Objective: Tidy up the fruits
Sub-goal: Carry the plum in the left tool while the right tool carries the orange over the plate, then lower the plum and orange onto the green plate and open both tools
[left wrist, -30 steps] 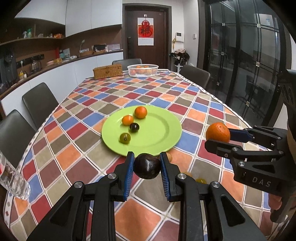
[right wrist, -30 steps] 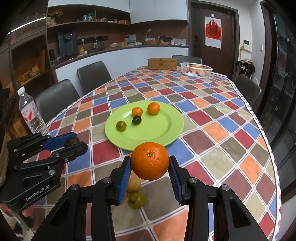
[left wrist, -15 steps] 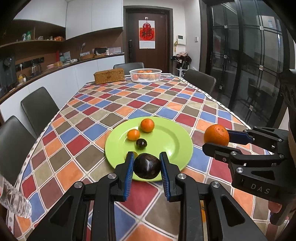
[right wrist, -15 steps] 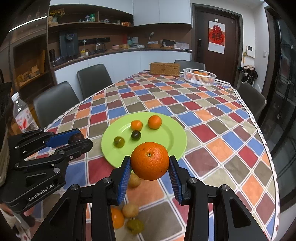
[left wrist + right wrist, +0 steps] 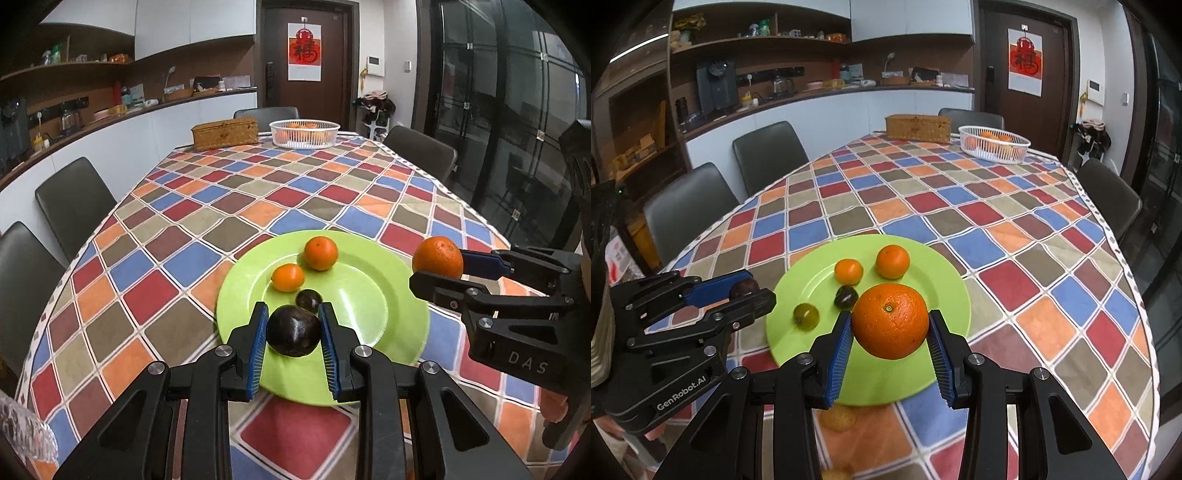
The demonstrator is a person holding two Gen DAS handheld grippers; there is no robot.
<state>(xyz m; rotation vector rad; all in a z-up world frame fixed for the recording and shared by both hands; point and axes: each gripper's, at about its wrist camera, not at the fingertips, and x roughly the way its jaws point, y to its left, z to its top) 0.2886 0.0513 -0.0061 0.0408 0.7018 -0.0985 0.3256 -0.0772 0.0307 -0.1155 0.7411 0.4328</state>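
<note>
My left gripper (image 5: 293, 334) is shut on a dark plum (image 5: 293, 335) and holds it above the near part of the green plate (image 5: 388, 314). My right gripper (image 5: 891, 334) is shut on a large orange (image 5: 891, 320) above the plate's (image 5: 945, 369) near side. On the plate lie two small oranges (image 5: 892, 261) (image 5: 849, 271), a small dark plum (image 5: 846, 297) and a green fruit (image 5: 806, 316). The right gripper with its orange (image 5: 437, 257) shows at the plate's right edge in the left wrist view. The left gripper (image 5: 748, 290) shows at the plate's left edge in the right wrist view.
The table has a checkered cloth (image 5: 258, 199). A white basket of oranges (image 5: 304, 133) and a wicker box (image 5: 225, 133) stand at the far end. Loose fruit (image 5: 836, 417) lies on the cloth near me. A plastic bottle (image 5: 22, 432) is at the near left. Chairs surround the table.
Both grippers have moved forward with their fruit and now hang over the near part of the green plate. The plate's fruit has not moved.
</note>
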